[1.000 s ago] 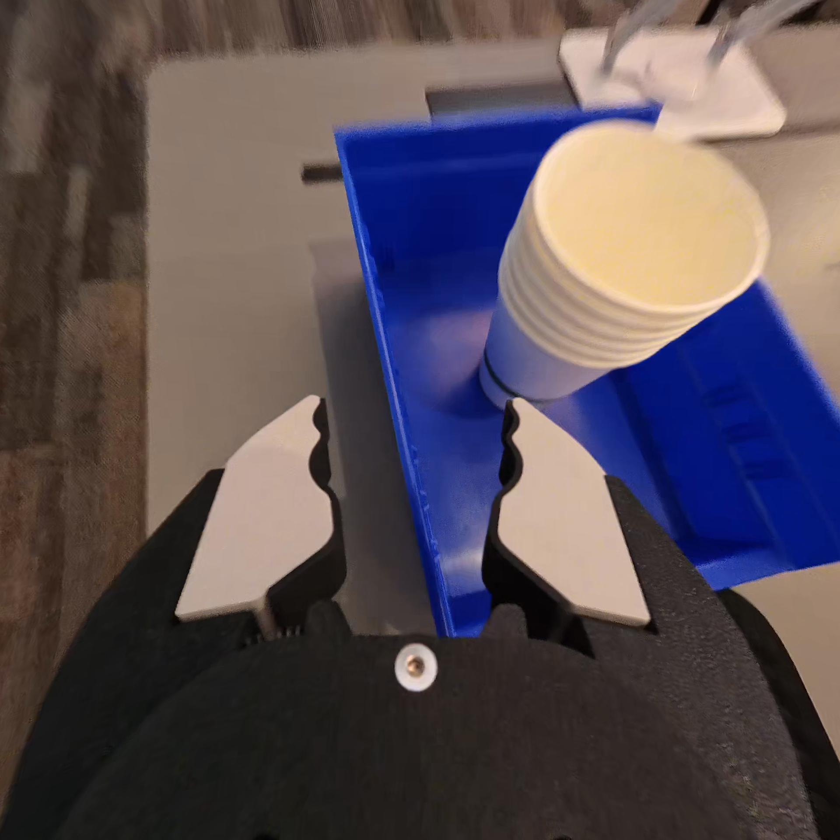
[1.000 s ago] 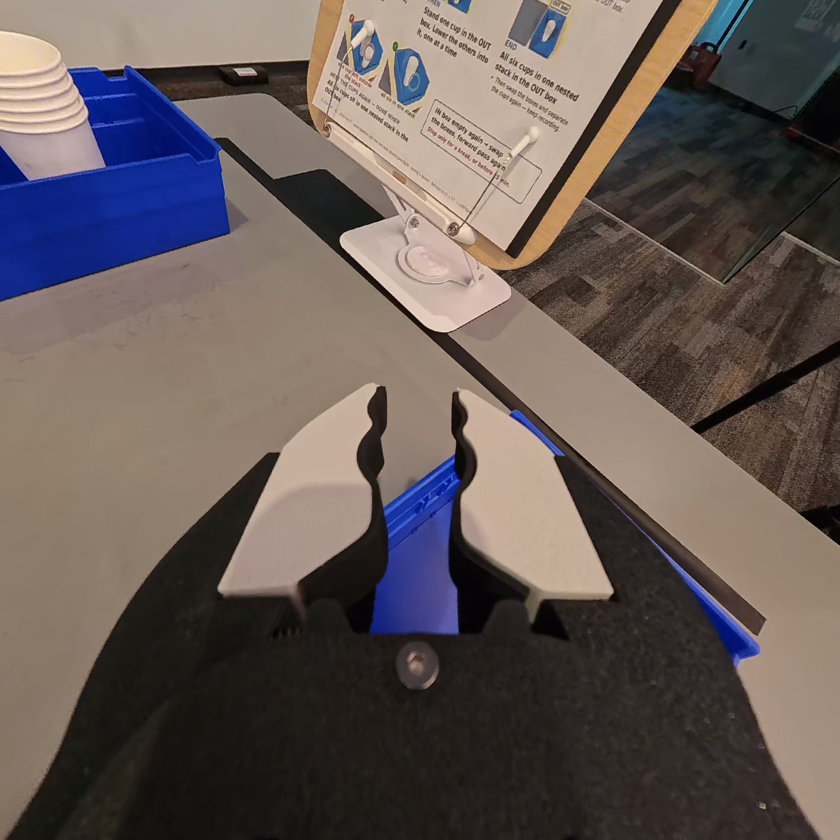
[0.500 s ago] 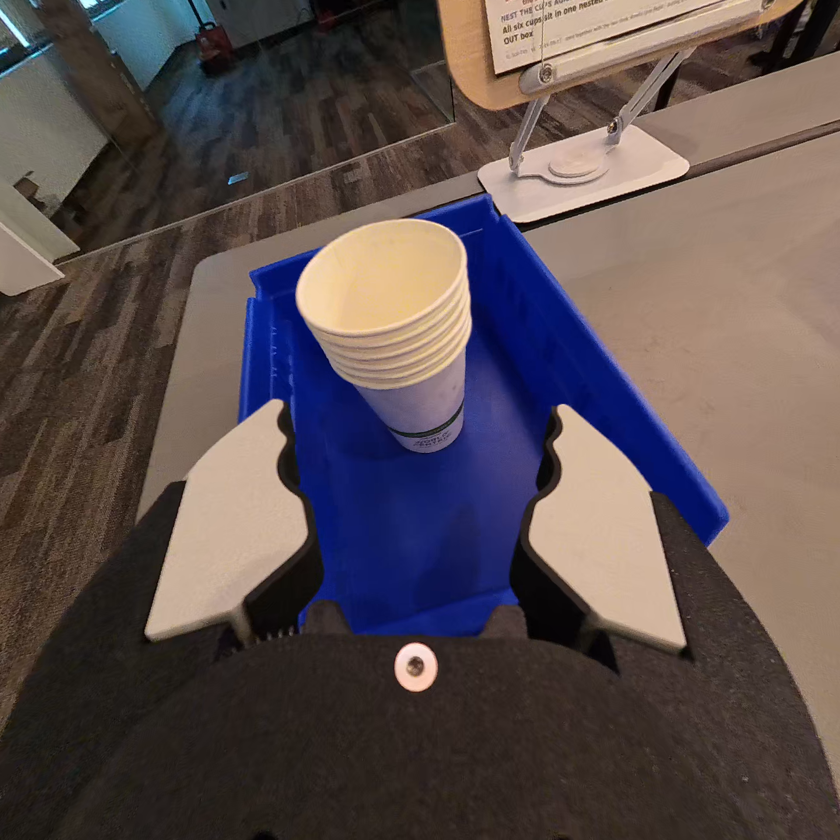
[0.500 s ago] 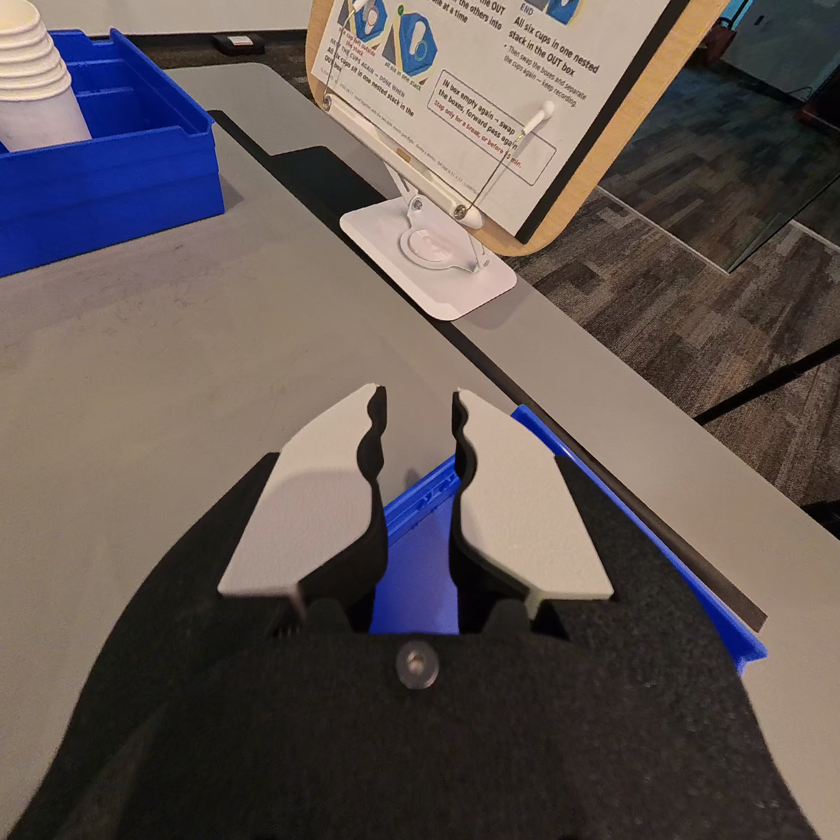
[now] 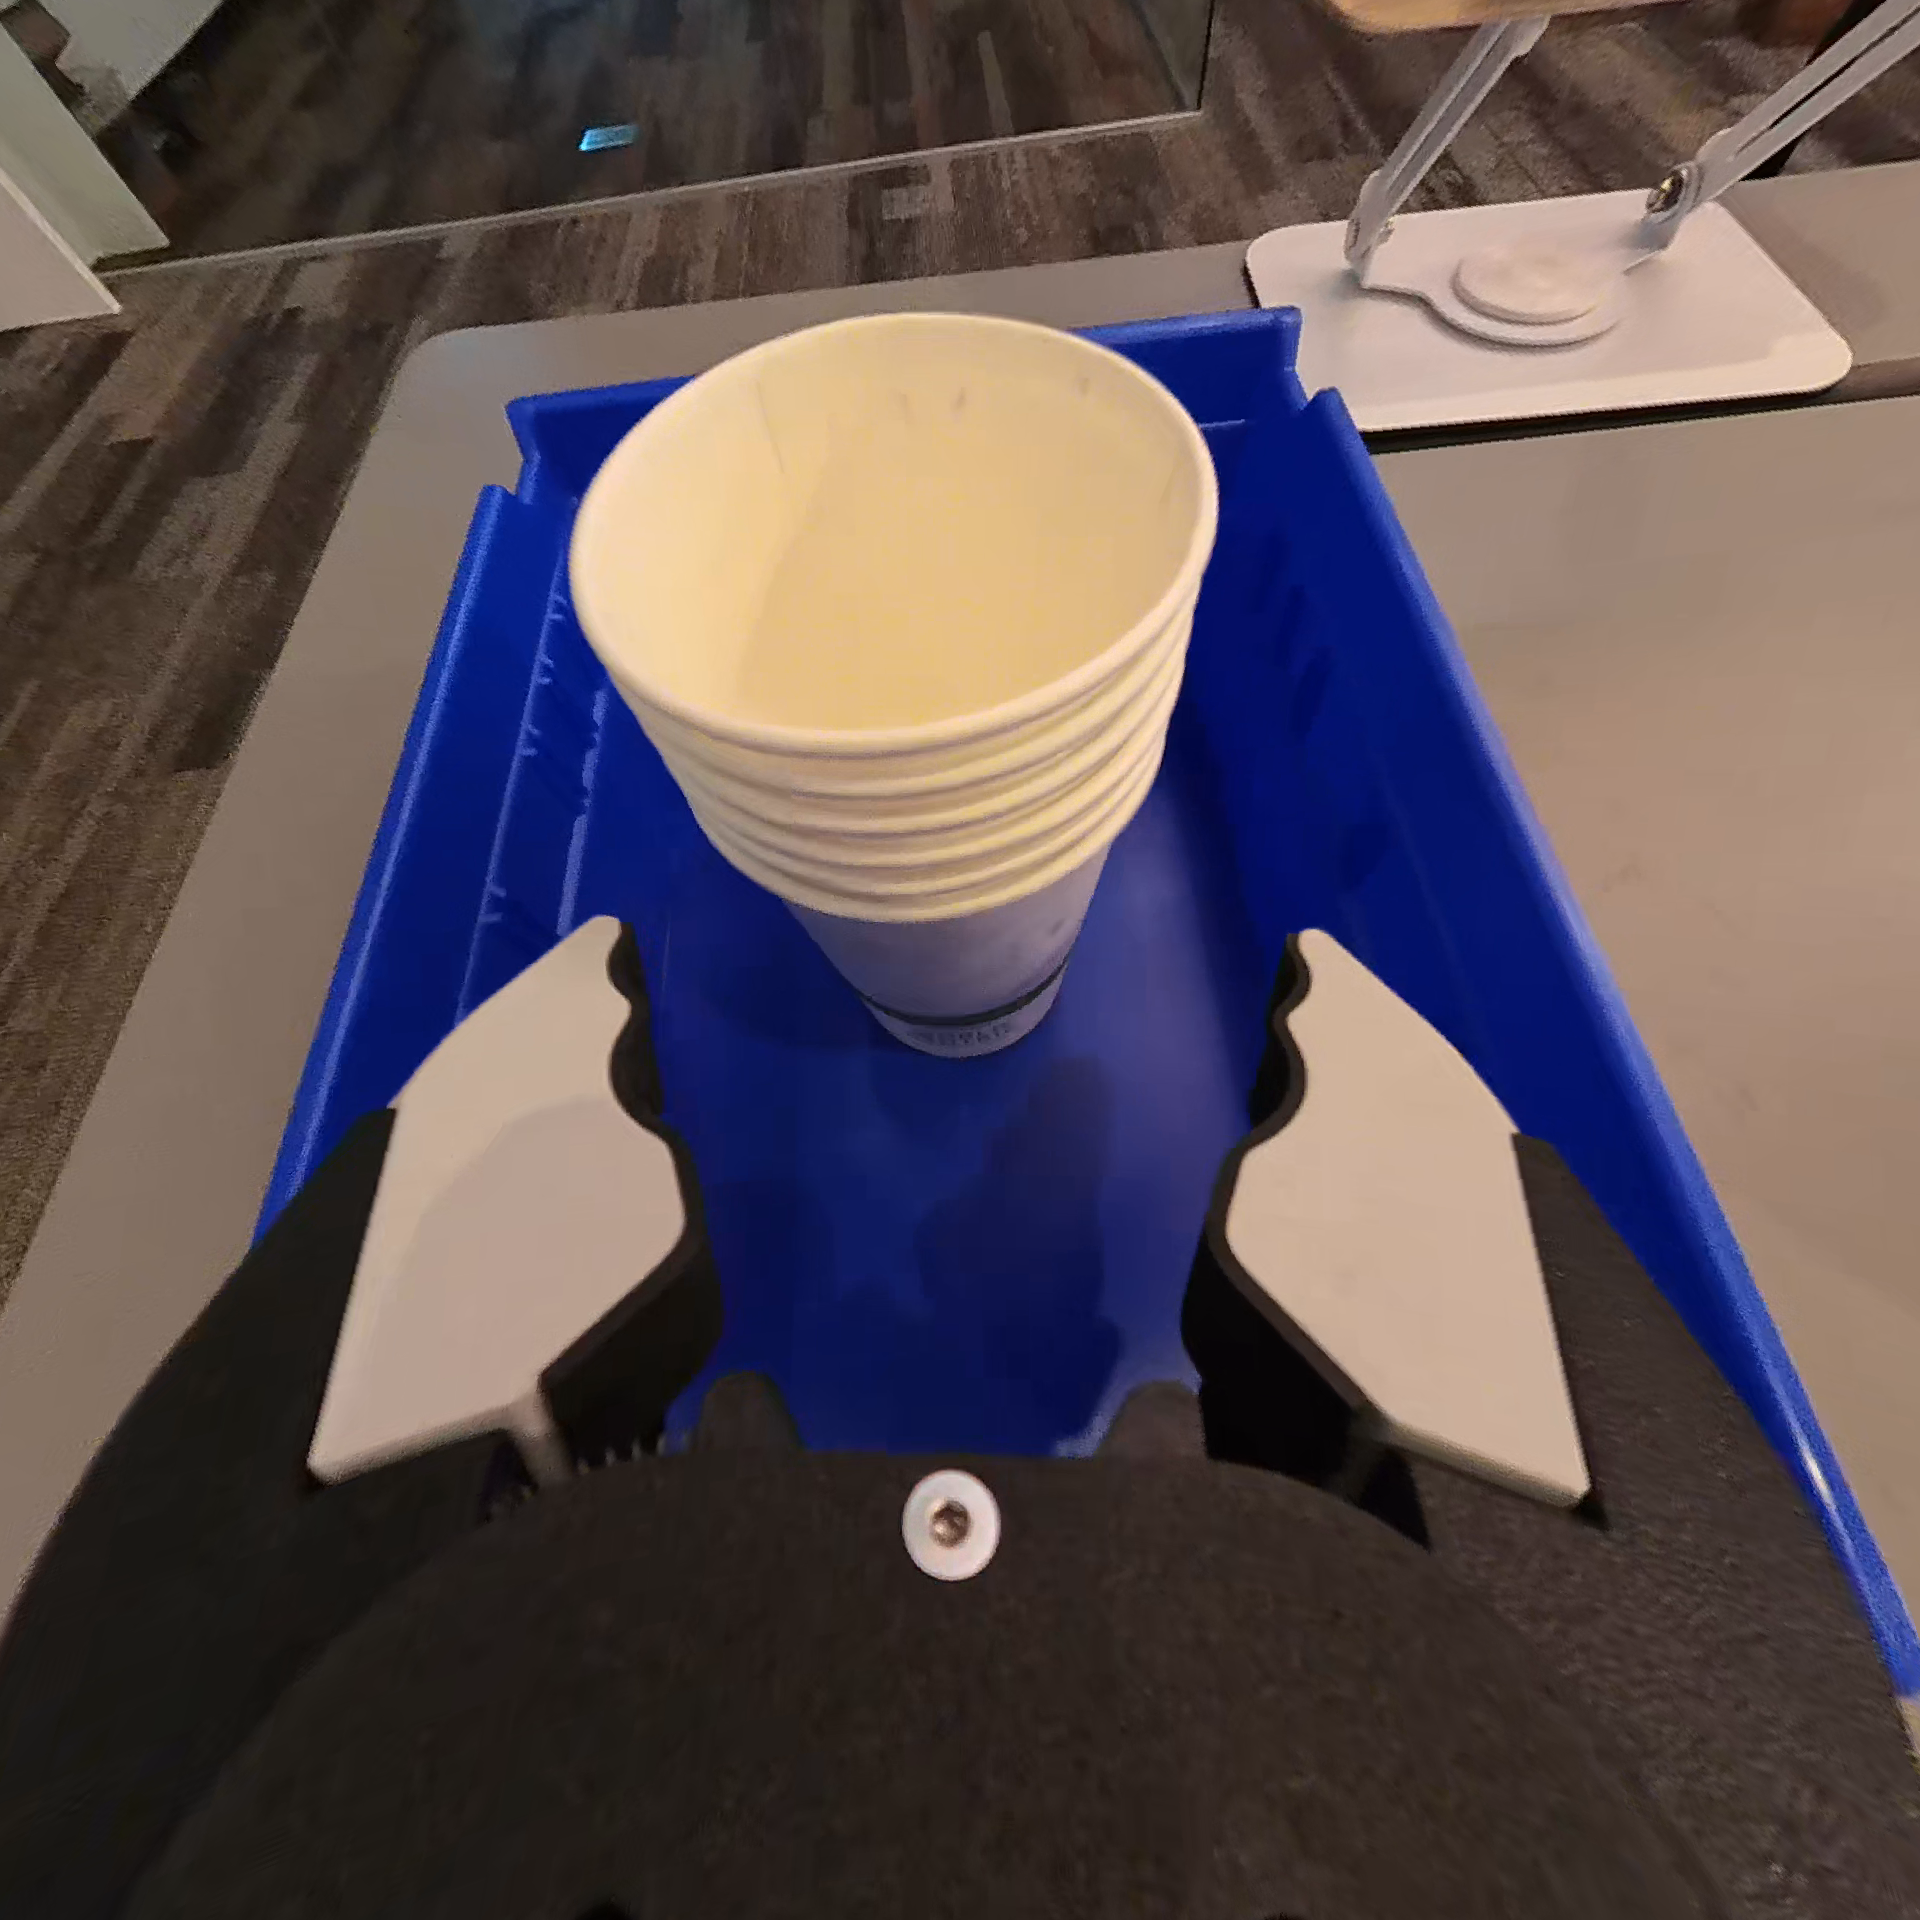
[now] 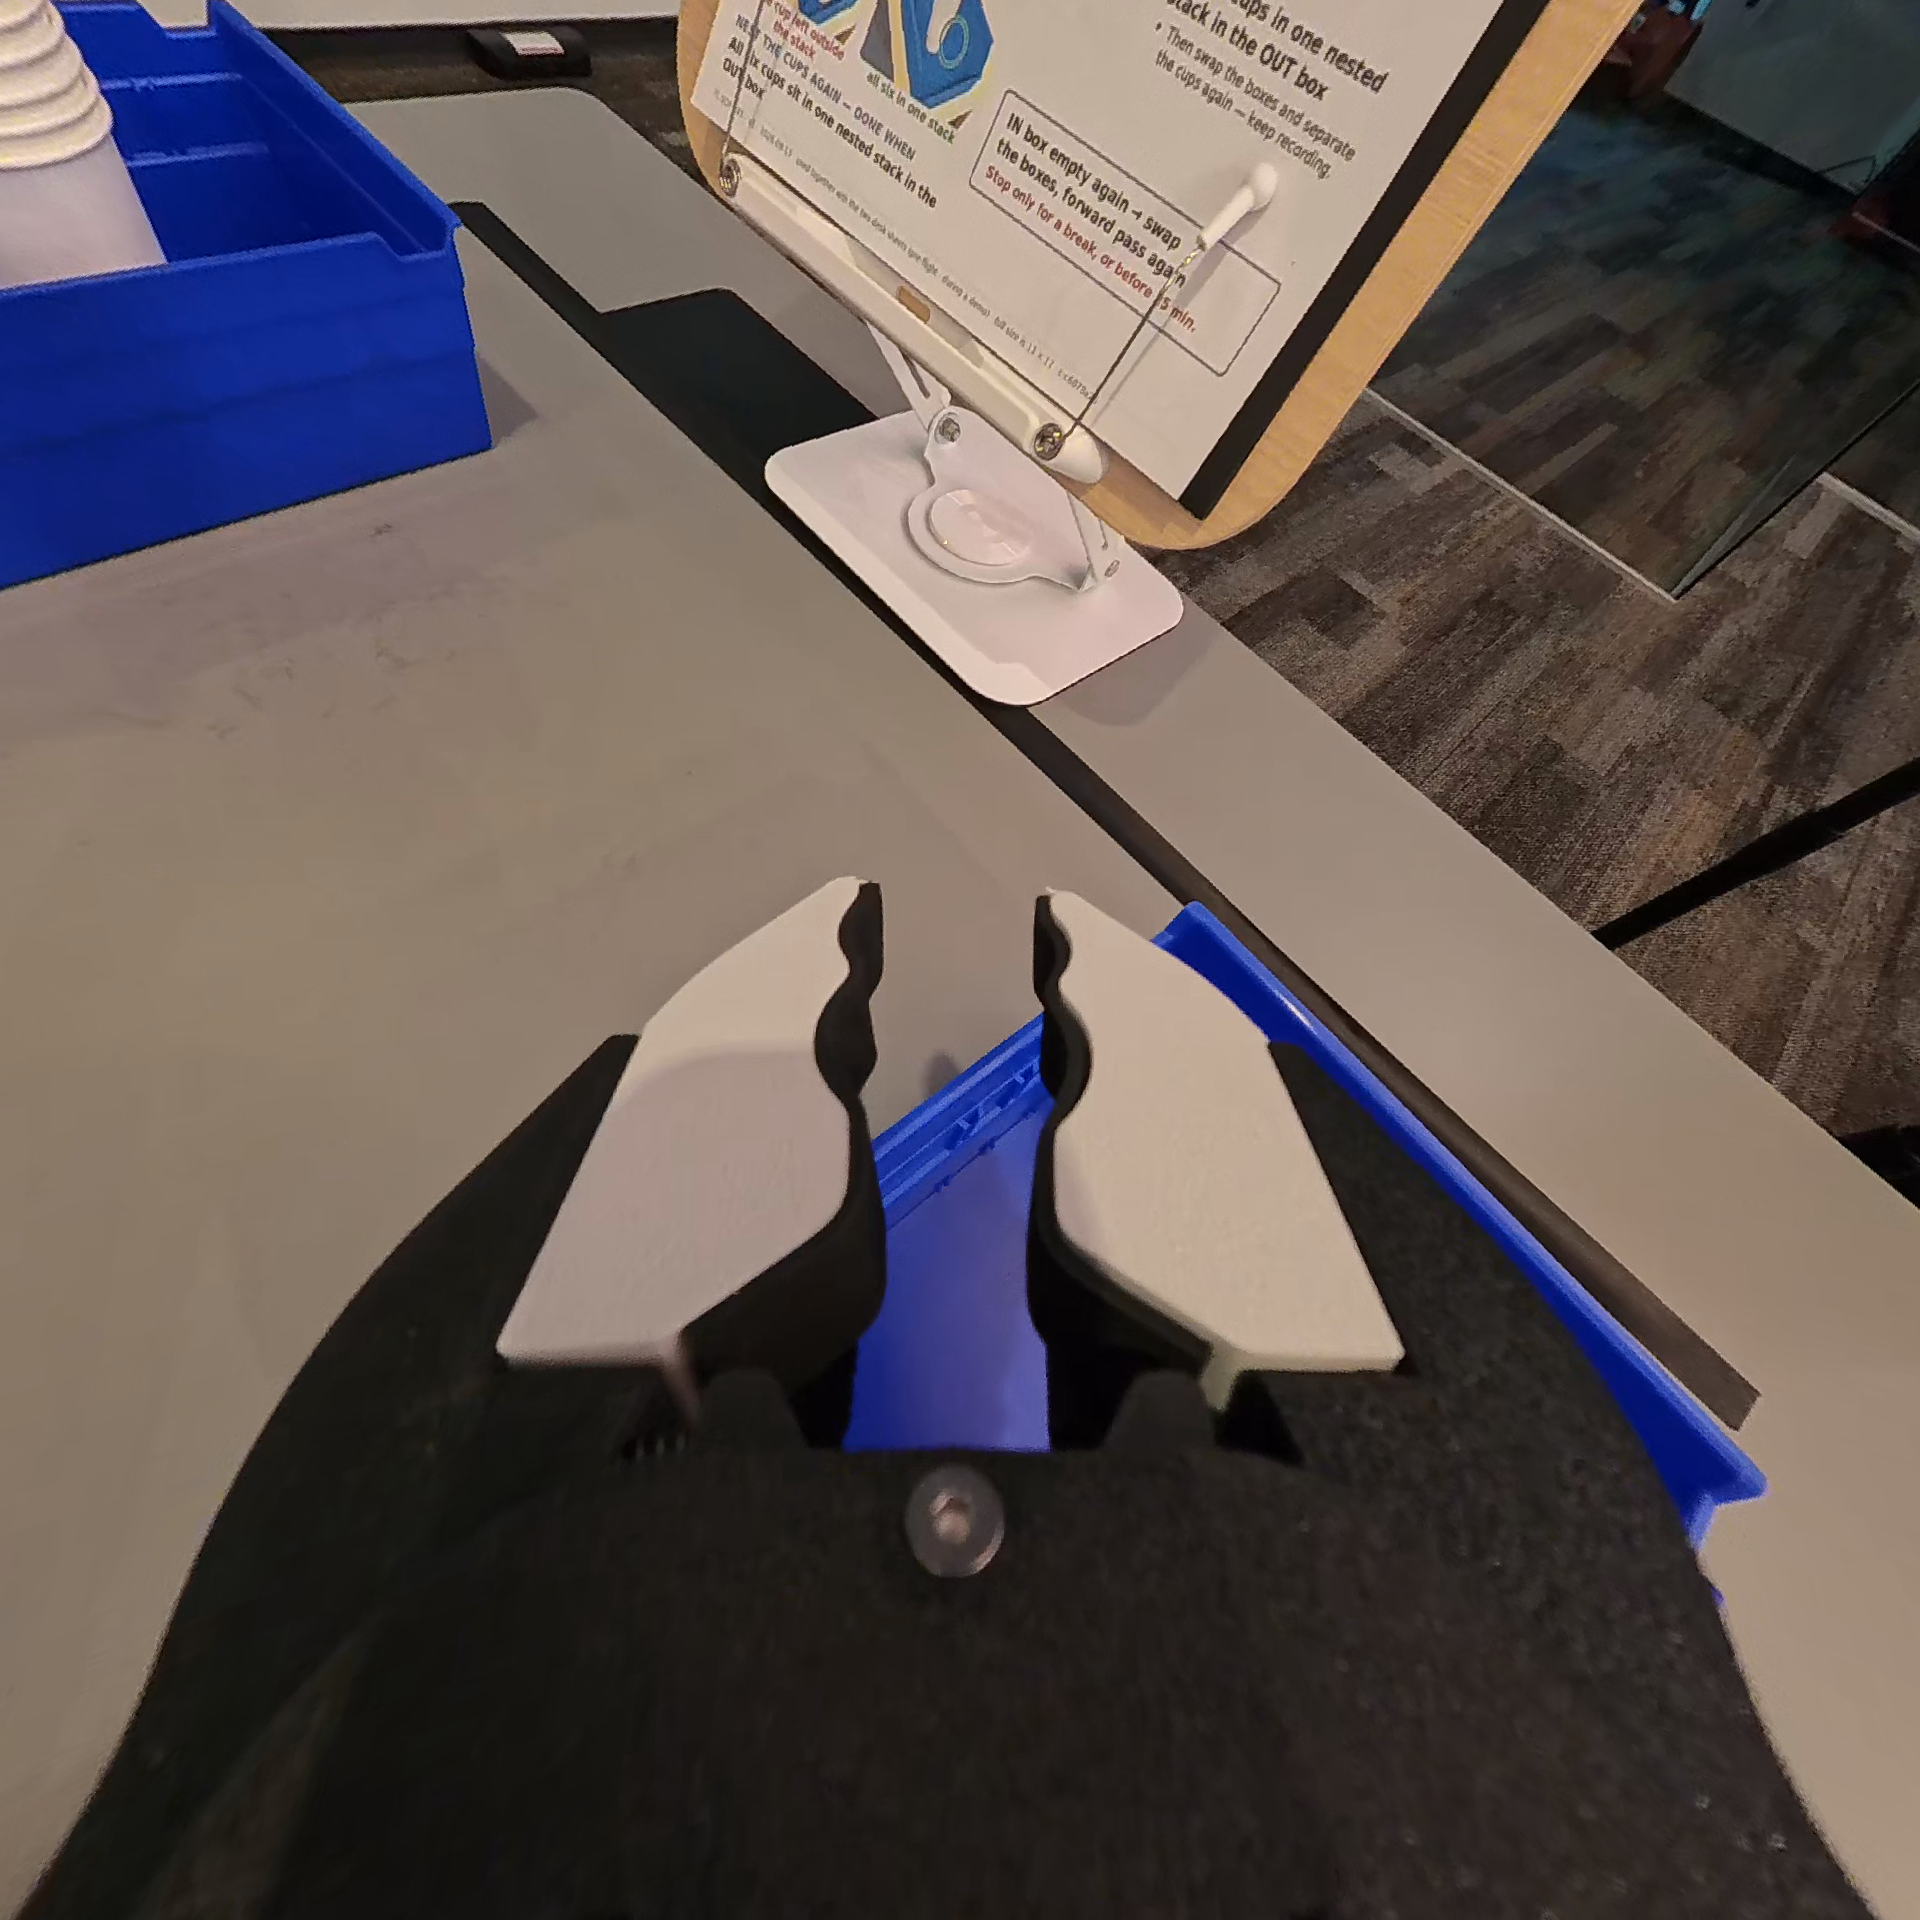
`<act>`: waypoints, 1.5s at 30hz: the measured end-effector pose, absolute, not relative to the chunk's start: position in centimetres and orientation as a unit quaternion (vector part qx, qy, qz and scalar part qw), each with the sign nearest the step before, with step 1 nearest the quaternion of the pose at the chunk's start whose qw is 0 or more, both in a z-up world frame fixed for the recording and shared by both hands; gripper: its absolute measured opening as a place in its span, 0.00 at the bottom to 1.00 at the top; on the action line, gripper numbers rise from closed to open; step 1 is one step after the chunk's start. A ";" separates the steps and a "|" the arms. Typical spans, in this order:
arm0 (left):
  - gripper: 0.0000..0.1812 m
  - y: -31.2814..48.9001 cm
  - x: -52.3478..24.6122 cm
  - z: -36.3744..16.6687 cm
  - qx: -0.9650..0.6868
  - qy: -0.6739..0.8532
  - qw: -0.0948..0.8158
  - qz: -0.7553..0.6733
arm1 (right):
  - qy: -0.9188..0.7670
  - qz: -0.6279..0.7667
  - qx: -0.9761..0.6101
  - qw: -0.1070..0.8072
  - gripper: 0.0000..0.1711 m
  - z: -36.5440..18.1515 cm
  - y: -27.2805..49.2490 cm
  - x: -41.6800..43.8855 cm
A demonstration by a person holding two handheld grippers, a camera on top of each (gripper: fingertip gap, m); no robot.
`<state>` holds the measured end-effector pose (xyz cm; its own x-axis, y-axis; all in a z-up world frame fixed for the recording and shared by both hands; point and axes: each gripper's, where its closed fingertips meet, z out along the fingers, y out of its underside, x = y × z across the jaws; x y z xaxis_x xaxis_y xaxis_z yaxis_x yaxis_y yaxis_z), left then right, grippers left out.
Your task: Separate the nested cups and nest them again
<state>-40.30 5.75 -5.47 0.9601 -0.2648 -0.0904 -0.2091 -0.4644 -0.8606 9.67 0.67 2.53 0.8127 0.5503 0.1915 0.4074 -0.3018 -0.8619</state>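
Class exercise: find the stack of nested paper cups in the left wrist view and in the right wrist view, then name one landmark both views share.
Left wrist view: stack of nested paper cups upper centre, upright in the blue bin.
Right wrist view: top left corner, cut by the frame, in the same bin.
Shared landmark: the white stand base.

Lighting is looking warm and pretty even indoors, nothing harsh. The stack of cups [image 5: 894, 665] is coming out slightly soft, and its rims are smearing a bit. The blue bin [image 5: 1382, 790] is picking up a pale sheen on its floor plus a faint shadow under the cups. Wide-angle lens is bending the grey table [image 6: 416, 810] edges, and the black gripper body is blurring at the bottom of both views.
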 end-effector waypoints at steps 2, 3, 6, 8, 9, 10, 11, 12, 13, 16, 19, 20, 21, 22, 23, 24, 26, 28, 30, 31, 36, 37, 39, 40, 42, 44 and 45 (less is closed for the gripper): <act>0.64 6.3 -40.2 -5.5 -0.852 0.136 0.504 -0.028 | -0.297 0.072 -0.806 0.507 0.16 2.4 0.7 9.8; 0.64 6.5 -40.2 -5.5 -0.851 0.133 0.507 -0.029 | -0.296 0.071 -0.807 0.506 0.16 2.3 0.8 9.8; 0.66 7.1 -40.4 -6.4 -0.860 0.122 0.494 -0.029 | -0.297 0.070 -0.809 0.502 0.16 2.1 0.9 10.0; 0.67 7.4 -40.5 -7.2 -0.869 0.118 0.479 -0.026 | -0.296 0.069 -0.809 0.503 0.16 2.1 0.9 10.0; 0.67 7.6 -40.5 -7.6 -0.873 0.117 0.474 -0.023 | -0.296 0.070 -0.808 0.504 0.16 2.2 0.9 10.0; 0.68 7.8 -40.5 -7.8 -0.875 0.117 0.469 -0.021 | -0.296 0.072 -0.808 0.505 0.16 2.2 0.9 10.0; 0.67 8.0 -40.4 -8.0 -0.878 0.118 0.464 -0.021 | -0.296 0.072 -0.807 0.505 0.16 2.2 0.9 10.0; 0.68 8.2 -40.2 -8.0 -0.878 0.120 0.462 -0.024 | -0.296 0.072 -0.808 0.505 0.16 2.2 0.9 10.0; 0.68 8.4 -40.0 -8.0 -0.878 0.121 0.463 -0.027 | -0.296 0.072 -0.808 0.504 0.16 2.1 0.9 10.0; 0.67 9.0 -39.7 -8.0 -0.877 0.122 0.464 -0.027 | -0.296 0.073 -0.810 0.501 0.16 1.9 0.9 10.1; 0.67 9.6 -39.8 -8.0 -0.876 0.119 0.468 -0.022 | -0.296 0.072 -0.811 0.499 0.16 1.8 0.9 10.1; 0.67 9.8 -39.8 -8.1 -0.875 0.118 0.470 -0.022 | -0.296 0.072 -0.811 0.499 0.16 1.8 0.9 10.1; 0.66 9.9 -39.9 -8.2 -0.874 0.117 0.470 -0.022 | -0.297 0.072 -0.811 0.499 0.16 1.8 0.9 10.1; 0.66 10.0 -40.0 -8.2 -0.874 0.116 0.472 -0.019 | -0.297 0.072 -0.811 0.499 0.16 1.8 0.9 10.1; 0.66 10.1 -40.1 -8.2 -0.873 0.116 0.474 -0.016 | -0.297 0.072 -0.811 0.499 0.16 1.8 0.9 10.1; 0.65 10.2 -40.1 -8.3 -0.872 0.116 0.476 -0.015 | -0.297 0.073 -0.811 0.499 0.16 1.8 0.9 10.2; 0.64 10.3 -40.2 -8.3 -0.869 0.115 0.481 -0.014 | -0.296 0.073 -0.812 0.497 0.16 1.7 0.9 10.2; 0.63 10.4 -40.4 -8.5 -0.868 0.113 0.483 -0.011 | -0.297 0.073 -0.813 0.496 0.16 1.6 0.9 10.2; 0.62 10.5 -40.6 -8.6 -0.866 0.111 0.488 -0.012 | -0.297 0.073 -0.814 0.493 0.16 1.5 0.9 10.2; 0.62 10.6 -40.6 -8.6 -0.865 0.109 0.490 -0.017 | -0.298 0.072 -0.815 0.492 0.16 1.4 0.9 10.2; 0.61 10.8 -40.0 -8.7 -0.859 0.104 0.499 -0.045 | -0.300 0.070 -0.818 0.486 0.16 1.1 1.0 10.3; 0.61 10.9 -39.9 -8.7 -0.857 0.104 0.502 -0.051 | -0.300 0.070 -0.818 0.486 0.16 1.1 1.0 10.3; 0.61 11.1 -39.6 -8.6 -0.851 0.103 0.511 -0.059 | -0.300 0.070 -0.819 0.485 0.16 1.0 1.0 10.3; 0.60 11.1 -39.5 -8.6 -0.850 0.103 0.514 -0.061 | -0.300 0.069 -0.819 0.484 0.16 1.0 1.0 10.3; 0.59 11.2 -39.4 -8.6 -0.848 0.105 0.516 -0.059 | -0.301 0.069 -0.820 0.483 0.16 0.9 1.0 10.3; 0.58 11.1 -39.4 -8.5 -0.846 0.108 0.519 -0.058 | -0.302 0.068 -0.821 0.480 0.16 0.7 1.1 10.2; 0.58 11.1 -39.5 -8.5 -0.846 0.107 0.519 -0.058 | -0.303 0.068 -0.821 0.479 0.16 0.7 1.1 10.2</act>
